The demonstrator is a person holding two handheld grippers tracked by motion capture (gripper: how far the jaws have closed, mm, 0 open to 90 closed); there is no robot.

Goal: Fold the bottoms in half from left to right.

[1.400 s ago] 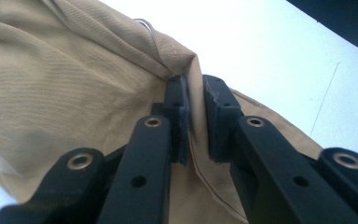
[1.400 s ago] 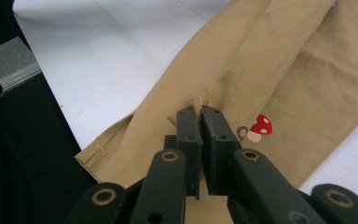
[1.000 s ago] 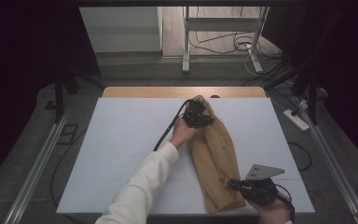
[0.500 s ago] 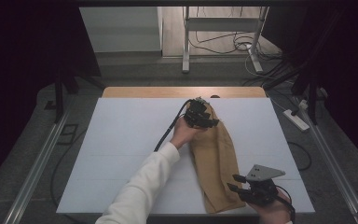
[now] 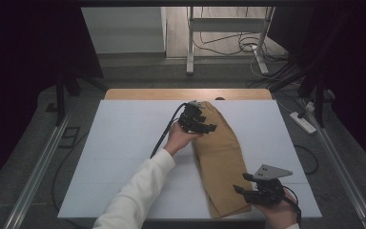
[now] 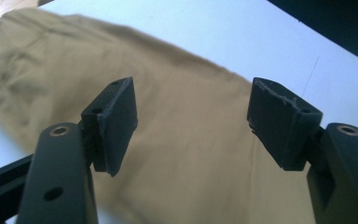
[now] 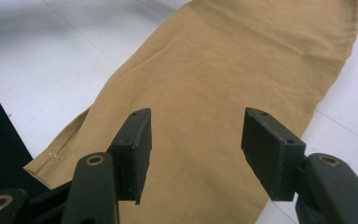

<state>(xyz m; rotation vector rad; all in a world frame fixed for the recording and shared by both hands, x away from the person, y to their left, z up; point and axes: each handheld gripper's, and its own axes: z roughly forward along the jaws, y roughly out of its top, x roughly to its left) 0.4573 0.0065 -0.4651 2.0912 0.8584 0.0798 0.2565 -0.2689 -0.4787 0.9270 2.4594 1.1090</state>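
Tan trousers (image 5: 220,157) folded lengthwise, near hem overhanging table (image 5: 124,157), 2 claws parted

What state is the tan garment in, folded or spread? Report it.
Folded lengthwise. The tan garment lies as one long narrow strip on the white table, a hem at its near end. Both grippers hover open above it.

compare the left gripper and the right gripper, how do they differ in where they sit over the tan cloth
The left gripper is over the far end of the tan cloth, by its left edge; the right gripper is at the near end, by its right edge. The right gripper carries a grey three-cornered plate; no such plate is seen on the left gripper. Both have jaws open, gripping nothing.
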